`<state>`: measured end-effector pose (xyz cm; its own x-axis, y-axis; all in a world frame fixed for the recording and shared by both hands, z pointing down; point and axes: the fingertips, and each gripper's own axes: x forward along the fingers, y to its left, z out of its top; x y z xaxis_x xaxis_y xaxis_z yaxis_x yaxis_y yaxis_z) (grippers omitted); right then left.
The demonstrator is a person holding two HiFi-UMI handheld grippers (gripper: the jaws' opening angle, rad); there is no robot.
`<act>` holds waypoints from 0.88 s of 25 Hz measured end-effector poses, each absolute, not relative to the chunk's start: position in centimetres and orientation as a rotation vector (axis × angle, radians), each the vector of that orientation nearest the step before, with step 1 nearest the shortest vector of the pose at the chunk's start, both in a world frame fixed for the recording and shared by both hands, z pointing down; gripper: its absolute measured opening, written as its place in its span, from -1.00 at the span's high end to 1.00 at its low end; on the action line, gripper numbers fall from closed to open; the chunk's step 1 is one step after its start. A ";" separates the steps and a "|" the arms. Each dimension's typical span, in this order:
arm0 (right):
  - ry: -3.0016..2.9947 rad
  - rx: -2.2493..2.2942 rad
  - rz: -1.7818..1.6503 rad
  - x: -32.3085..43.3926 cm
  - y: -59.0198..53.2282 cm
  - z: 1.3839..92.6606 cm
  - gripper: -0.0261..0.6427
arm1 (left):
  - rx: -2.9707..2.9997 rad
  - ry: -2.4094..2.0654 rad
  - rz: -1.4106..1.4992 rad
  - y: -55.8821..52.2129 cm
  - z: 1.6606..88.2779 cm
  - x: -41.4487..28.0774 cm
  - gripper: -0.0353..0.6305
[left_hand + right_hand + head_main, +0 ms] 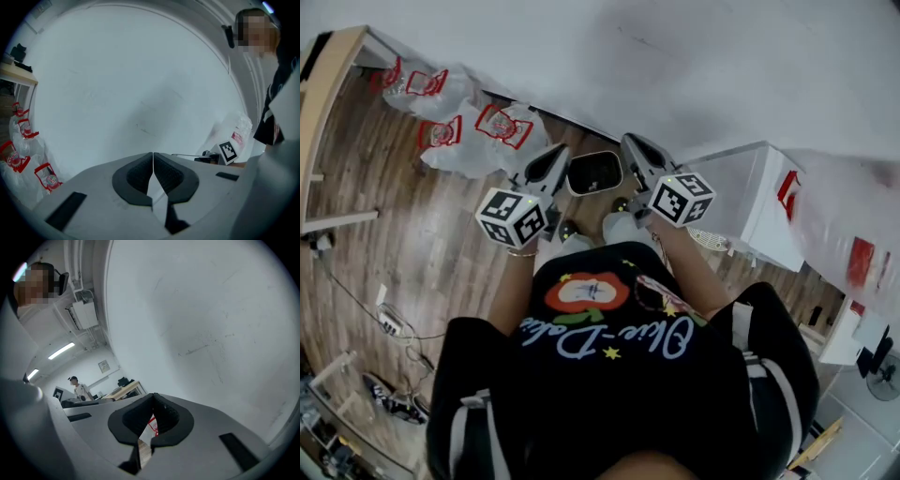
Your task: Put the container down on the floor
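Left tool (553, 157) is held up in front of the person's chest, jaws pressed together with nothing between them. The left gripper view confirms it: pads (140, 171) meet along one seam, bare white wall behind. Plastic bags (478, 122) with red print sit on the wood floor (412, 253) at upper left of the head view, against the wall.

Container (594, 172), white rim and dark inside, lies flat on the floor at upper centre, between the two tool tips in the frame but well below them, touching neither. It looks upright and settled. Task judged done, or as good as.

Right tool (634, 142) mirrors the left, raised, jaws pressed together and empty. In the right gripper view the pads (166, 414) close at the tip, with only a sliver of floor and red print showing through the gap lower down. White cabinet (750, 202) stands at right, near the container.

Risks from here:
- The container sits close under the person's body, so a step forward could kick or tip it.
- The bags at left are loose and could snag a foot.
- Dropping a tool from this height could hit the container.
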<state>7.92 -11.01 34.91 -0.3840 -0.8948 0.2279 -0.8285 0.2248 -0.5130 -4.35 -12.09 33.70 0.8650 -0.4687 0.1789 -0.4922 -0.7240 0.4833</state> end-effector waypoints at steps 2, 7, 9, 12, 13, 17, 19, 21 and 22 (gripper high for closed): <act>2.357 -1.690 -0.820 8.3 -10.6 33.4 0.92 | 2.529 -0.678 0.048 -11.9 32.6 -4.1 0.88; 2.332 -1.699 -0.735 8.4 -9.4 30.7 0.92 | 2.581 -0.626 0.046 -11.1 30.9 -4.0 0.87; 2.331 -1.713 -0.720 8.5 -9.1 30.4 0.92 | 2.590 -0.613 0.026 -10.7 30.3 -3.9 0.87; 2.319 -1.727 -0.712 8.7 -8.9 30.2 0.92 | 2.615 -0.607 0.017 -10.1 29.6 -4.0 0.87; 2.317 -1.727 -0.711 8.7 -8.8 30.1 0.92 | 2.622 -0.610 0.019 -9.9 29.5 -4.0 0.87; 2.325 -1.715 -0.691 8.1 -8.5 29.8 0.92 | 2.631 -0.627 0.026 -9.4 29.3 -4.4 0.88; 2.352 -1.702 -0.673 7.5 -8.3 29.7 0.93 | 2.632 -0.641 0.030 -9.2 29.3 -4.7 0.88; 2.382 -1.687 -0.666 7.0 -8.3 29.6 0.92 | 2.631 -0.654 0.026 -9.1 29.2 -4.9 0.87; 2.390 -1.679 -0.669 6.7 -8.3 29.6 0.92 | 2.629 -0.659 0.023 -9.1 29.2 -5.1 0.88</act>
<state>6.74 -8.31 29.64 -0.3651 -0.9214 0.1333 -0.8568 0.2765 -0.4354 -5.08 -9.08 29.20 0.8870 -0.4468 0.1169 -0.4537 -0.7957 0.4012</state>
